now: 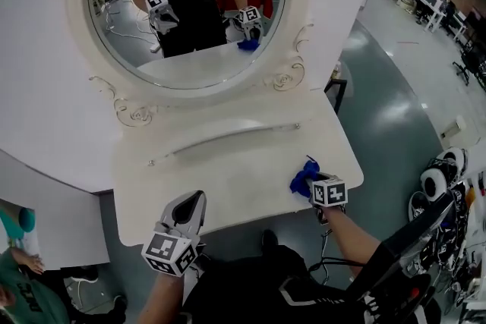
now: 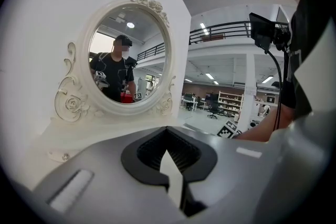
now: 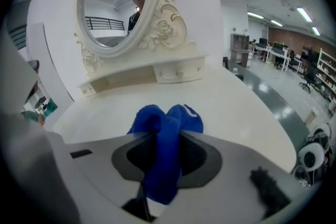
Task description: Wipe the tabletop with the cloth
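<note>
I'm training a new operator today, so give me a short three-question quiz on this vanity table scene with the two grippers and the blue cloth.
1. True or false: the left gripper holds the blue cloth.
2. In the head view, where is the cloth on the tabletop? A: by the front left corner. B: near the front right edge. C: against the back wall of the table.
3. Fill in: the person is reflected in the oval ___ at the back.

Key
1. False. The right gripper is shut on it, and the left gripper is shut on nothing.
2. B
3. mirror
</note>
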Available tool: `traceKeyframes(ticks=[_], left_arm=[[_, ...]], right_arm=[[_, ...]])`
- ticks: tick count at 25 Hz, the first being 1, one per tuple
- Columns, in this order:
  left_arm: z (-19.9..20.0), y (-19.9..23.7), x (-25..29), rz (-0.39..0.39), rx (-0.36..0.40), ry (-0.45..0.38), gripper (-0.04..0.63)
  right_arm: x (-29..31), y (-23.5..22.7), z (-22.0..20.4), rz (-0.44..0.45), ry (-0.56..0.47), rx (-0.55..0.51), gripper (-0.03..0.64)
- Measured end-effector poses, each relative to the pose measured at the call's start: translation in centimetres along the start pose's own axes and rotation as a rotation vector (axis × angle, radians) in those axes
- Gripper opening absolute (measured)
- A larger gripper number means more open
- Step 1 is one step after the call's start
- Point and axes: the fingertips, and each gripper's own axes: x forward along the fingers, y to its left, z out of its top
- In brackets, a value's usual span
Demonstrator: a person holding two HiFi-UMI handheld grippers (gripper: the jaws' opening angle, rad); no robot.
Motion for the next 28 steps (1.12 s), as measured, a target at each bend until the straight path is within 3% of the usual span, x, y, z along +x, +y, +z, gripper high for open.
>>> traceKeyframes(ticks=[6, 12, 18, 28], left_arm=[[0.0, -0.1, -0.3, 0.060, 0.002, 0.007, 0.006], [-0.1, 0.2, -0.5, 0.104, 0.003, 0.012, 0.006], [-0.7, 0.1, -0.2, 0.092, -0.009, 0.022, 0.006], [0.0, -1.0, 1.3, -0.020, 0.011, 0.017, 0.006]], right_arm=[[5.5, -2.7, 8.3, -0.029, -0.060, 0.018, 0.106], [9.3, -4.8, 10.6, -0.079, -0.023, 0.002, 0.106], [8.5, -4.9, 8.7, -0.091, -0.014, -0.020, 0.106], [1.4, -5.7, 0.8, -0.113, -0.021, 0.040, 0.106]])
